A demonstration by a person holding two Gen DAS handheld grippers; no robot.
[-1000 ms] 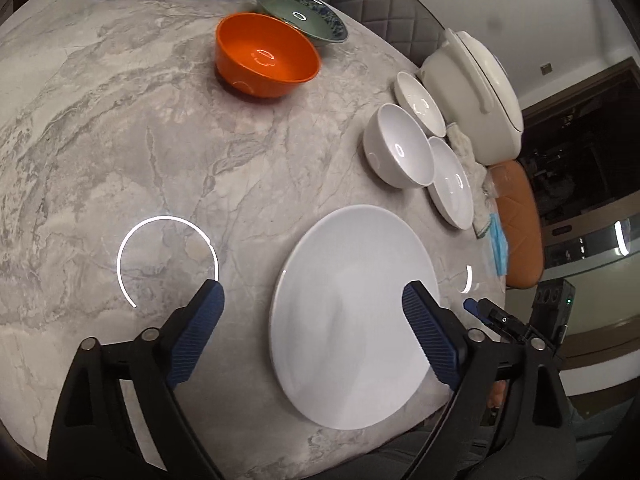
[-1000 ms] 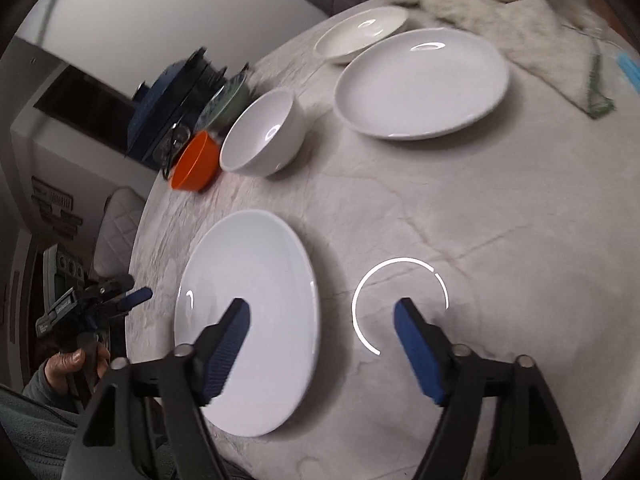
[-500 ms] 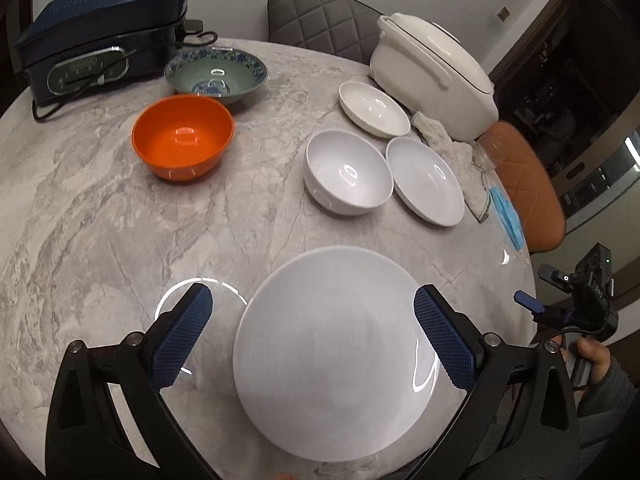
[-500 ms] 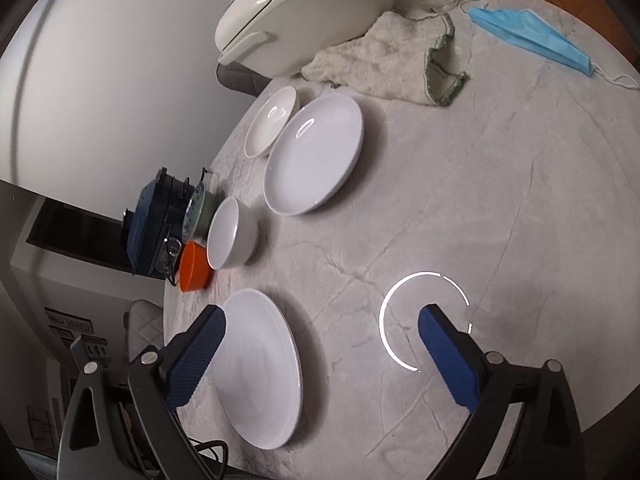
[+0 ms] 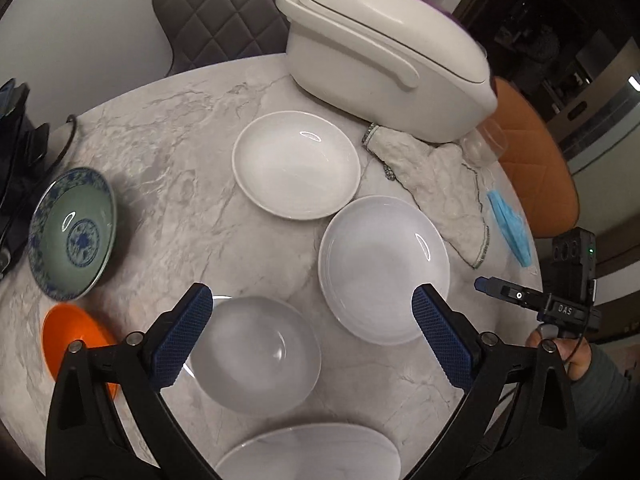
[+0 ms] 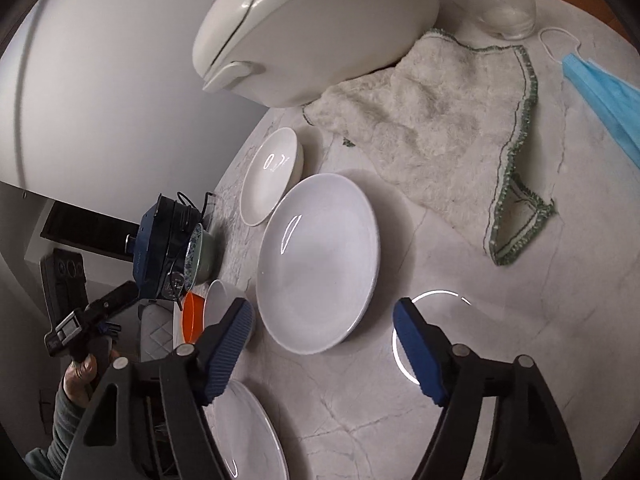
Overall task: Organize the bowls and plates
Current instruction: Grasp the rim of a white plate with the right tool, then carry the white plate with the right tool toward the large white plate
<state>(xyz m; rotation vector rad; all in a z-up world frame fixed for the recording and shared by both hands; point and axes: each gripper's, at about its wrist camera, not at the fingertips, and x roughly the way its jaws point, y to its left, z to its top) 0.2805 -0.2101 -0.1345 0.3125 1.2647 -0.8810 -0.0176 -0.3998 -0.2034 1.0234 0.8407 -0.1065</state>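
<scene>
My left gripper [image 5: 310, 308] hangs open above the marble table [image 5: 180, 152], with a white bowl [image 5: 252, 352] under its left finger and a white deep plate [image 5: 384, 268] by its right one. Beyond them lies a smaller white plate [image 5: 296, 164], and a large flat plate [image 5: 312, 456] shows at the bottom edge. The right gripper [image 6: 322, 320] hovers at the near rim of the deep plate [image 6: 320, 256]. Its jaws are closing and the pads touch nothing. An orange bowl [image 5: 72, 340] and a blue-patterned bowl [image 5: 72, 232] sit at the left.
A white rice cooker [image 5: 384, 48] stands at the back, with a crumpled cloth [image 5: 436, 184], a glass [image 6: 500, 0] and a blue face mask [image 5: 510, 224] beside it. A dark blue electric pot [image 6: 160, 244] is at the far left. Chairs ring the table.
Both grippers swung towards the rice cooker. The left one left the large flat plate and now hangs over the white bowl and deep plate. The right one's jaws stand narrower than before.
</scene>
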